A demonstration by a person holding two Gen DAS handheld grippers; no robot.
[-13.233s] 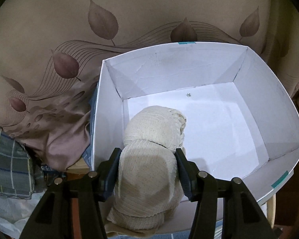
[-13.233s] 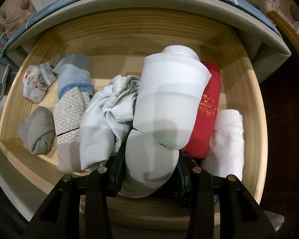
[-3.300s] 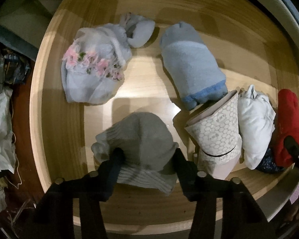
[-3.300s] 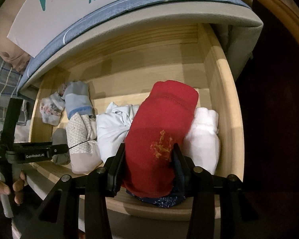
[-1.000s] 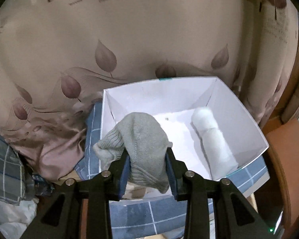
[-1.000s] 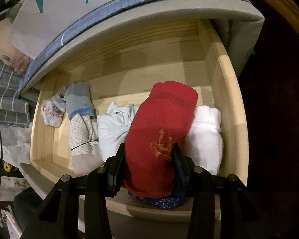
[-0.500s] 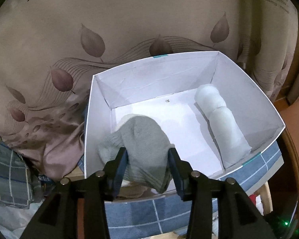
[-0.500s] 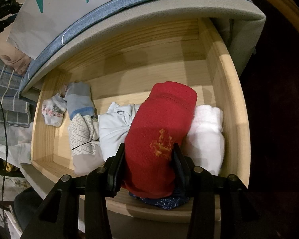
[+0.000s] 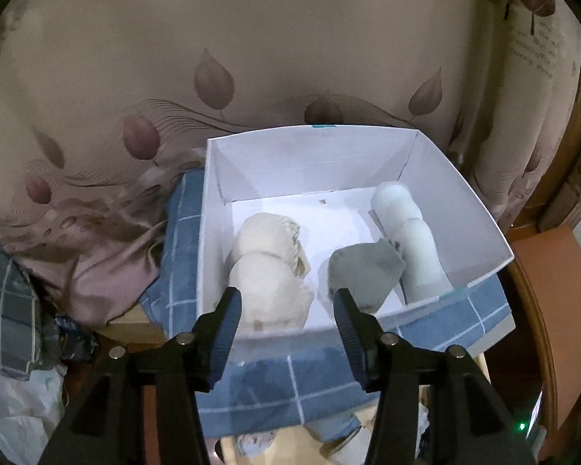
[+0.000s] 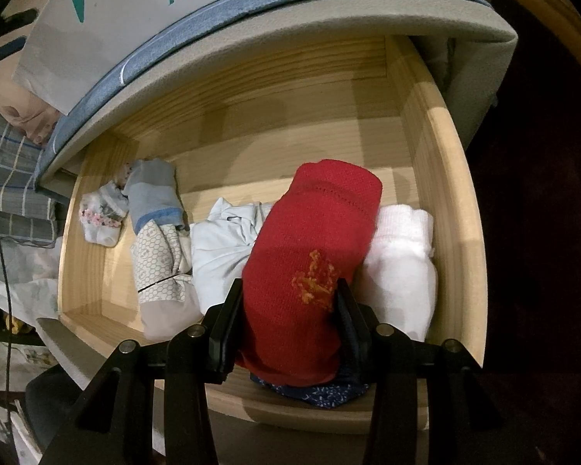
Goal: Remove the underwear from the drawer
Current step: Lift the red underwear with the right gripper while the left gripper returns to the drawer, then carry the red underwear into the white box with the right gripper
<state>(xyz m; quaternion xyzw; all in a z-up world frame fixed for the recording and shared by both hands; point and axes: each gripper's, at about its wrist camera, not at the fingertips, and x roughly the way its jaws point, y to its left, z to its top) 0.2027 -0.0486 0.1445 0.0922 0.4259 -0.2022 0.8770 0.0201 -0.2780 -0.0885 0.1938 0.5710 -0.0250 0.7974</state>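
In the left wrist view my left gripper (image 9: pixel 286 306) is open and empty, just in front of the white box (image 9: pixel 310 151). Inside the box lie a cream roll (image 9: pixel 269 261), a grey roll (image 9: pixel 362 271) and a white roll (image 9: pixel 410 236). In the right wrist view my right gripper (image 10: pixel 288 302) is shut on a red rolled underwear (image 10: pixel 313 255) over the open wooden drawer (image 10: pixel 441 178). In the drawer lie a white roll (image 10: pixel 403 267), a pale blue bundle (image 10: pixel 224 244), a honeycomb-print roll (image 10: pixel 162 267), a blue-grey roll (image 10: pixel 153 193), a floral piece (image 10: pixel 100 217) and a dark blue piece (image 10: pixel 317 393).
The box stands on a blue checked cloth (image 9: pixel 290 383) against a brown leaf-print curtain (image 9: pixel 213 58). Plaid fabric (image 9: pixel 4 310) lies at the left. In the right wrist view the box side (image 10: pixel 143 11) sits on the padded top above the drawer.
My left gripper has opened, let go of the grey roll into the box and drawn back. My right gripper still holds the red roll in much the same place.
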